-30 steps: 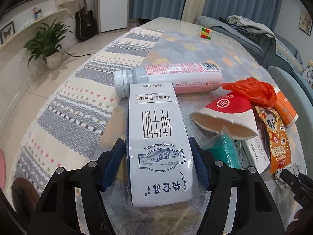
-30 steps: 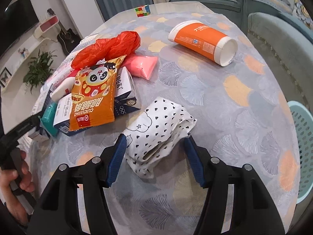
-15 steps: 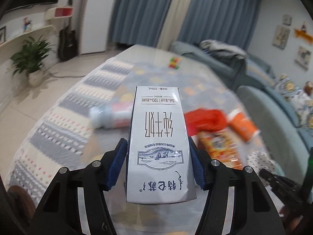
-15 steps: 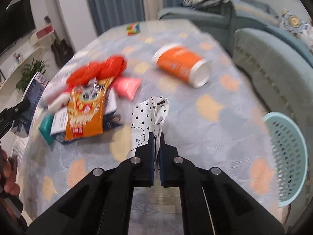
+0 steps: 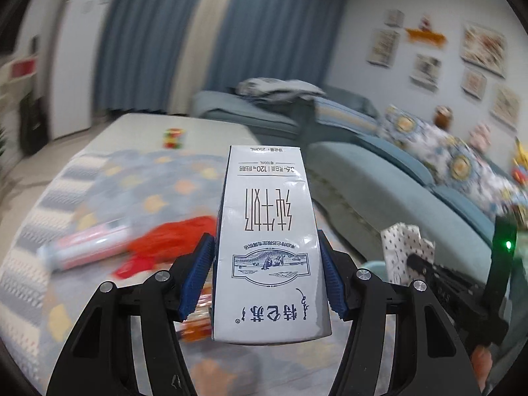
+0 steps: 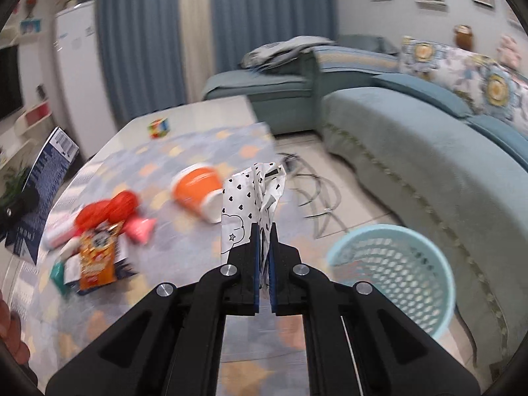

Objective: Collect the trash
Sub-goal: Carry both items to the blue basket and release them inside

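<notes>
The milk carton (image 5: 267, 247) sits in the middle of the left wrist view, lifted off the surface (image 5: 138, 191); the left gripper (image 5: 265, 280) has its blue fingers (image 5: 196, 277) pressed on both long sides of it, spread about as wide as the box; the carton's long side points away from the camera, along the fingers. The spotted wrapper (image 6: 250, 201) stands up in the middle of the right wrist view; the right gripper (image 6: 263, 264) is pinched almost fully closed on its lower end, and the rest of it pokes up past the tips.

The light blue basket (image 6: 392, 264) is on the floor at the lower right of the right wrist view, below the edge of the surface and beside the sofa (image 6: 429, 151); it lies to the right of the closed fingers and lower than them, so the right gripper looks nearer to it. In the left wrist view only a small bit of the basket peeks out low and right of the carton, so the carton probably has farther to go.

More trash lies on the surface at the left of the right wrist view: an orange cup (image 6: 198, 188) on its side, a red bag (image 6: 109, 208) and a snack packet (image 6: 97, 257).
</notes>
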